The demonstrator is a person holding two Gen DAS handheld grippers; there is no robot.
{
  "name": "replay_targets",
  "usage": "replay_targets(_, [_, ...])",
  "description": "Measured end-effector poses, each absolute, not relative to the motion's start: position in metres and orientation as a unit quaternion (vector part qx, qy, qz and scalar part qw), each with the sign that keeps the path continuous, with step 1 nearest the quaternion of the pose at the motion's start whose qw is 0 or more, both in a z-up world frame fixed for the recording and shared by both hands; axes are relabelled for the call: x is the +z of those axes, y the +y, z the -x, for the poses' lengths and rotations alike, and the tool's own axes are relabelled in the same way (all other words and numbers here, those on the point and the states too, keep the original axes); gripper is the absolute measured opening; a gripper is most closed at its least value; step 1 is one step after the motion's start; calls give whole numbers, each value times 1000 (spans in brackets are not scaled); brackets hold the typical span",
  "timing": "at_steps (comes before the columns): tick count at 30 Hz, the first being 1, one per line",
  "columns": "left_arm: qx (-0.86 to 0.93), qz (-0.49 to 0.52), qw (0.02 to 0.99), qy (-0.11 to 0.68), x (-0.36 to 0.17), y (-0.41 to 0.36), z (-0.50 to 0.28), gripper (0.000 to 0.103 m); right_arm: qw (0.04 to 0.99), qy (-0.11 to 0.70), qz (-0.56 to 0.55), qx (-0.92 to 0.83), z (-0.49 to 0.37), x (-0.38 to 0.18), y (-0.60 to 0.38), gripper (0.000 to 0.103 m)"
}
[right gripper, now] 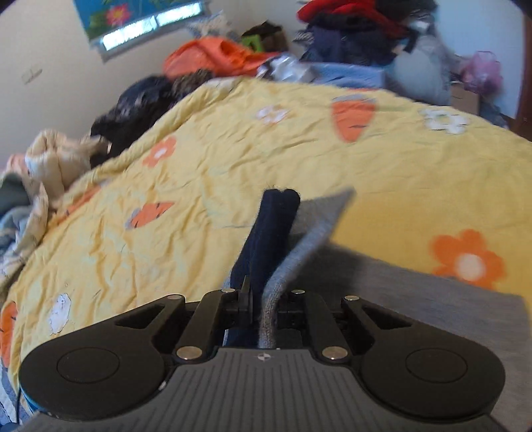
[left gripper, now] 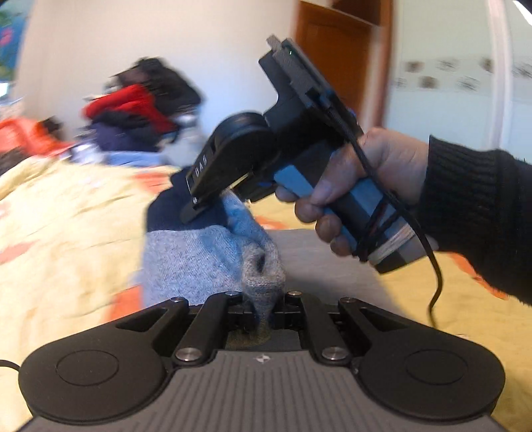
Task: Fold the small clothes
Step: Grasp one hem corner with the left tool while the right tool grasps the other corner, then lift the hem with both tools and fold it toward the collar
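A small knitted sock (left gripper: 199, 259), grey and light blue with a navy end, hangs between both grippers above the bed. My left gripper (left gripper: 262, 309) is shut on its grey-brown end. My right gripper (left gripper: 212, 202), held by a hand (left gripper: 359, 186) in a black sleeve, pinches the navy end from above. In the right wrist view the right gripper (right gripper: 262, 307) is shut on the sock (right gripper: 269, 239), with the navy and grey layers pressed together between its jaws.
A yellow bedspread (right gripper: 232, 139) with carrots and flowers covers the bed. A flat grey cloth (right gripper: 415, 299) lies under the sock. Piled clothes (right gripper: 359, 30) and an orange garment (right gripper: 212, 56) sit at the far end. A brown door (left gripper: 335, 53) stands behind.
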State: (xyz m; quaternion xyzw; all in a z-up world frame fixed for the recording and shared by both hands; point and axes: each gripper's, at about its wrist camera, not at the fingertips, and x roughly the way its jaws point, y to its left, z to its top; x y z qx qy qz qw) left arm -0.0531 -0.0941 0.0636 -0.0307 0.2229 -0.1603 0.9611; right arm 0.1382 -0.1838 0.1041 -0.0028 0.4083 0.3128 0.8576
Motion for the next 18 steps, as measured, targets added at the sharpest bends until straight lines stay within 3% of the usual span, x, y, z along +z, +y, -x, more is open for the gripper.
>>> replay_targets(7, [-252, -2, 931, 264, 45, -198, 34, 6, 881, 414, -49, 223, -134, 82, -324, 12])
replay_targets(13, [-261, -23, 911, 320, 11, -231, 11, 6, 878, 414, -123, 207, -135, 32, -364, 12])
replay_targets(18, [-327, 19, 884, 334, 23, -196, 8, 18, 861, 390, -232, 230, -136, 26, -391, 40])
